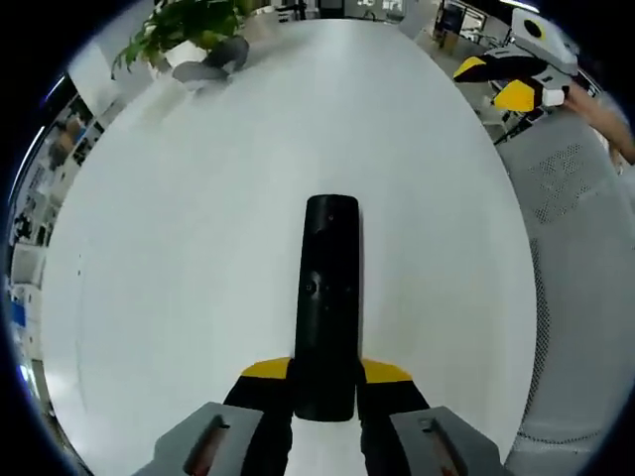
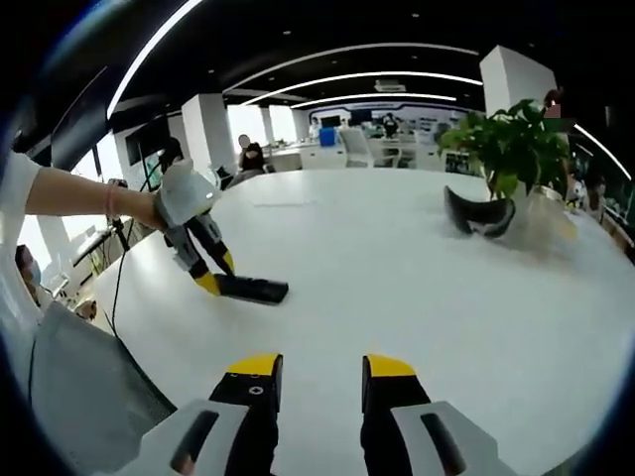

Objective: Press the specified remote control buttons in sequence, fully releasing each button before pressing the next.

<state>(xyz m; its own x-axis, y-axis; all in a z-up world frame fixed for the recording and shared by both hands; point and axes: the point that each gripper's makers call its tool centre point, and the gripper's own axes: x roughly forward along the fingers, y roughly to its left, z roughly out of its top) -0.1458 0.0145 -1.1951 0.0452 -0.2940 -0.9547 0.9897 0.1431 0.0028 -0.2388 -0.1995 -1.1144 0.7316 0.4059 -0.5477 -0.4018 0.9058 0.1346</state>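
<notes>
A black remote control (image 1: 327, 307) lies lengthwise on the white table (image 1: 198, 248), its near end between my left gripper's (image 1: 325, 375) yellow-tipped jaws, which are shut on it. Small buttons show around its middle. My right gripper (image 1: 493, 81) hovers at the table's far right edge, away from the remote. In the right gripper view, my right gripper (image 2: 322, 369) stands open above the table with nothing between its fingers. Further left, a hand holds the left gripper (image 2: 218, 273) down on the remote (image 2: 253, 289).
A potted green plant (image 1: 184, 25) and a dark curved object (image 1: 223, 55) sit at the table's far end; they appear as the plant (image 2: 516, 139) and dark object (image 2: 481, 213) at the right. A grey mesh chair back (image 1: 585, 218) stands beside the table. People sit in the office behind.
</notes>
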